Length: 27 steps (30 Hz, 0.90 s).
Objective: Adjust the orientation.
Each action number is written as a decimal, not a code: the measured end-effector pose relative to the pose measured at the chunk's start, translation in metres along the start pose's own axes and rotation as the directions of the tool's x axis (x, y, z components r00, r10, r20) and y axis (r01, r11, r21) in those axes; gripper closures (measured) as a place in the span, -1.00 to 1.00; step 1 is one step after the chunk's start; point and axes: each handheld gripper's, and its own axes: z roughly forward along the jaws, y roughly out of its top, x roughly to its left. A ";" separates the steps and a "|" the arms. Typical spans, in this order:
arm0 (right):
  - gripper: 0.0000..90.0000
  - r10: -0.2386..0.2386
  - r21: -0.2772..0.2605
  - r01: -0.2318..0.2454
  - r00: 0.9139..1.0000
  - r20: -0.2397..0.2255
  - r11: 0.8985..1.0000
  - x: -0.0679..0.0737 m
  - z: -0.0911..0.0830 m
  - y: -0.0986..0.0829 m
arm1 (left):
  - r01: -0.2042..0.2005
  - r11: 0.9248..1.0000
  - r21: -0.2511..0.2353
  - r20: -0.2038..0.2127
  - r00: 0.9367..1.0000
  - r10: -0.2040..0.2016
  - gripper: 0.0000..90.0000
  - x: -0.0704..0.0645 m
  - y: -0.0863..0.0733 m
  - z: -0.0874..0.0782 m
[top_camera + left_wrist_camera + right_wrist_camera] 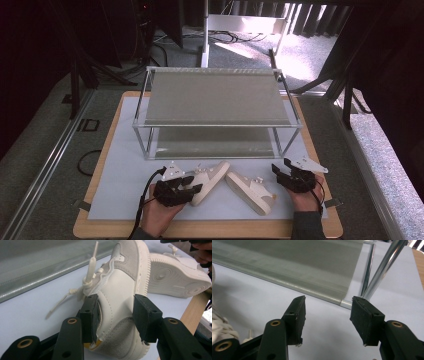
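Hands at lower frame, high view: left gripper (192,186) on left shoe (210,179), right shoe (250,191) beside it; rack (215,112) bears nothing. Left gripper view: jaws clamp the shoe's heel (117,322). Right gripper view: jaws apart, holding nothing. Judged: shelving barely begun.

white sneaker (117,302), on side, w/ mate (175,275)
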 end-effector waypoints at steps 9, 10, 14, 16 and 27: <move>-0.01 -0.022 -0.019 0.021 1.000 -0.018 1.000 0.005 -0.004 0.003 | -0.009 1.000 -0.001 -0.020 1.000 0.009 0.23 -0.006 0.000 0.000; -0.02 -0.027 -0.025 0.027 0.999 -0.022 0.999 0.006 -0.005 0.005 | -0.008 1.000 -0.003 -0.016 1.000 0.008 0.23 -0.006 0.001 0.000; -0.02 -0.055 -0.045 0.053 0.998 -0.038 0.998 0.012 -0.009 0.009 | -0.030 1.000 0.011 0.029 0.999 0.029 0.28 -0.012 0.002 0.000; -0.03 -0.063 -0.046 0.061 0.997 -0.050 0.997 0.014 -0.010 0.009 | -0.041 0.999 0.011 0.038 0.998 0.041 0.28 -0.016 0.003 0.000; -0.04 -0.117 -0.078 0.103 0.970 -0.213 0.992 0.039 -0.022 0.013 | -0.067 0.998 -0.021 0.066 0.995 0.069 0.20 -0.019 0.007 -0.002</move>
